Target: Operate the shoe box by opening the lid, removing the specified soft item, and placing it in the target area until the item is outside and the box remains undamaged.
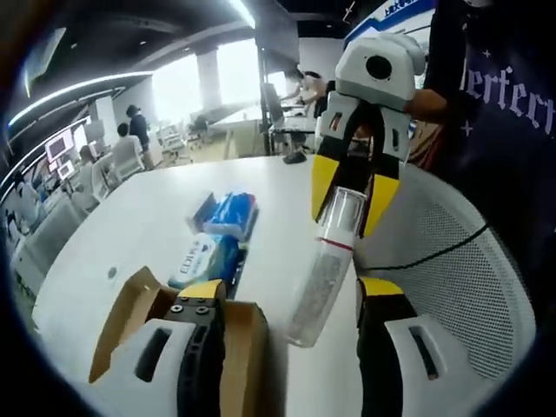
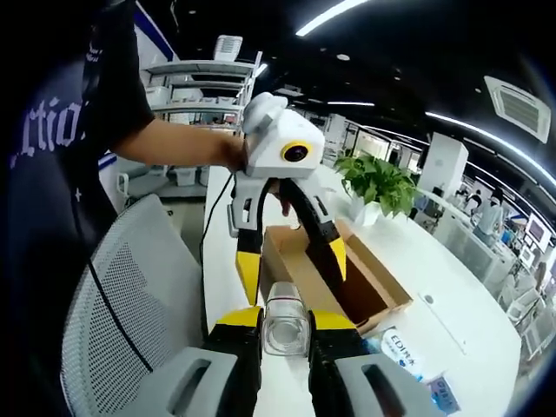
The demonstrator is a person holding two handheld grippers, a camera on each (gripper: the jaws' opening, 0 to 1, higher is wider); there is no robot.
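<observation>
on the white surface (image 1: 130, 234) the shoe box (image 2: 347, 274) sits open, so i judge the removal done; my left gripper (image 2: 291, 265) has its jaws apart over it. my right gripper (image 1: 356, 204) is clamped on the clear bottle-like item (image 1: 323, 269) held above the surface, which next needs lowering into the target area and releasing.

Brown cardboard box (image 2: 347, 274), white table (image 1: 148, 234), blue-and-white packets (image 1: 228, 217), clear bottle (image 2: 286, 330).
</observation>
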